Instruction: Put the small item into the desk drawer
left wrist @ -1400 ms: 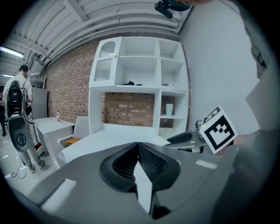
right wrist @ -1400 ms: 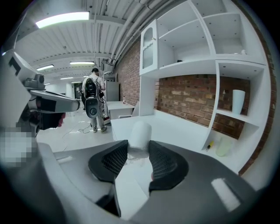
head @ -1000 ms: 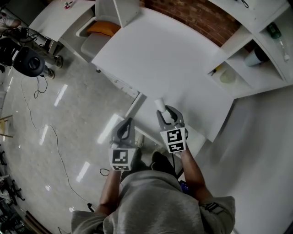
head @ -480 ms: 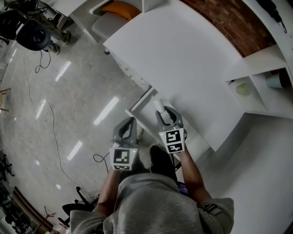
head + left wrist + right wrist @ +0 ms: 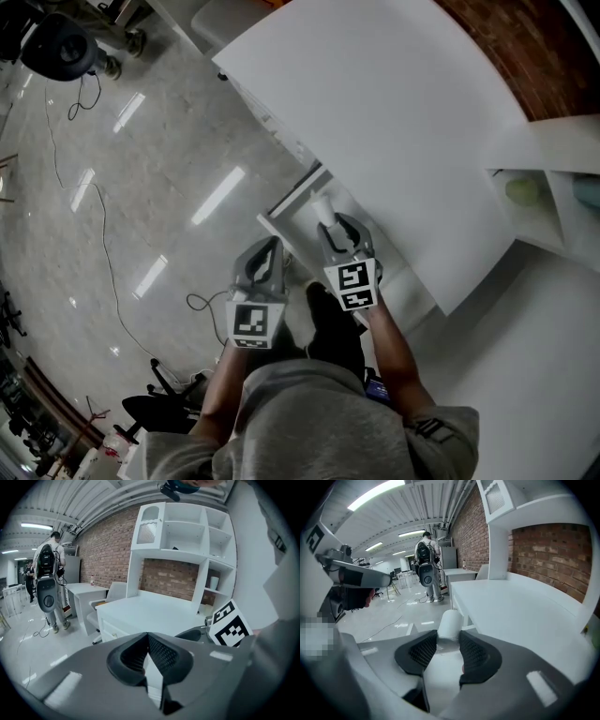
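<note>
A small white cylinder (image 5: pixel 324 208) is held in the right gripper (image 5: pixel 339 231), pinched between the two dark ribbed pads. In the right gripper view the cylinder (image 5: pixel 450 623) is seen to be plain, smooth and matte, with a rounded far end. It stands out well past the fingertips of the right gripper (image 5: pixel 443 645), and its near part fills the gap between the jaws. No label or marking can be made out on it.

In the head view the cylinder is carried in the air just at the near edge of the white desk (image 5: pixel 394 122), over a white panel (image 5: pixel 292 199) that projects from under that edge. Whether this panel is an open drawer cannot be told.

The left gripper (image 5: pixel 269 249) is held beside the right one, a little lower in the picture and over the glossy floor (image 5: pixel 141 187). In its own view the jaws of the left gripper (image 5: pixel 148 640) are pressed together at the tips, and nothing is held between them. Drawer fronts (image 5: pixel 114 632) are seen there below the desk top (image 5: pixel 150 611), under a white shelf unit (image 5: pixel 187 531) set against a brick wall (image 5: pixel 110 550).

A person with a backpack (image 5: pixel 425 564) is seen standing far off on the floor.
</note>
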`<state>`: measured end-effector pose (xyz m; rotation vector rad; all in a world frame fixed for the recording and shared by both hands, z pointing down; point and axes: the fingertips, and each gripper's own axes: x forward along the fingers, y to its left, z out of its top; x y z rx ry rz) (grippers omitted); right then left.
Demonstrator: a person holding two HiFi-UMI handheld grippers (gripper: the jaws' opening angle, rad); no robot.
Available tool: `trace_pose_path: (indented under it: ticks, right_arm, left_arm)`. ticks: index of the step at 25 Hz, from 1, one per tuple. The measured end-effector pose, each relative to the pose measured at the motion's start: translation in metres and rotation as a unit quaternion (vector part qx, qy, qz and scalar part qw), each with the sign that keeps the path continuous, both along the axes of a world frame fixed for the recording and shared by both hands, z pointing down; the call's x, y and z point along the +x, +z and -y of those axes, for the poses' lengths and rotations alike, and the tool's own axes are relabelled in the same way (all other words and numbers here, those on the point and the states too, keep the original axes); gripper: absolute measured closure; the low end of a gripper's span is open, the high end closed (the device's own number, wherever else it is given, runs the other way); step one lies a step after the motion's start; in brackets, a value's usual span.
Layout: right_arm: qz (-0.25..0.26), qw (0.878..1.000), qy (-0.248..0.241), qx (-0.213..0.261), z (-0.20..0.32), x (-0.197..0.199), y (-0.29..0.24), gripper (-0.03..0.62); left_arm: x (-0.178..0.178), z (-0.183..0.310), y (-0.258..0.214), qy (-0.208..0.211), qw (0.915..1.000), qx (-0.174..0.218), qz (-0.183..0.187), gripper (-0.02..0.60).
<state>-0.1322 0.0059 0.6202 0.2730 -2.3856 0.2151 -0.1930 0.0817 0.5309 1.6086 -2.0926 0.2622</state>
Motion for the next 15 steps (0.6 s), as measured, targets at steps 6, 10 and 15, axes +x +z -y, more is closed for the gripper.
trace_pose_path:
  ticks: [6, 10, 15]
  right_arm:
    - [-0.019, 1.0, -0.005, -0.015, 0.001, 0.0, 0.035, 0.436]
    - [-0.029, 0.999, -0.009, -0.026, 0.001, 0.002, 0.057, 0.436]
    - [-0.043, 0.998, -0.011, -0.036, -0.001, 0.003, 0.086, 0.436]
  left_arm:
    - [-0.002, 0.004, 0.021, -0.005, 0.9999, -0.008, -0.01, 0.569]
    - [-0.003, 0.008, 0.037, -0.007, 0.9997, -0.015, -0.017, 0.569]
    - [-0.001, 0.004, 0.06, -0.011, 0.9991, -0.027, -0.03, 0.569]
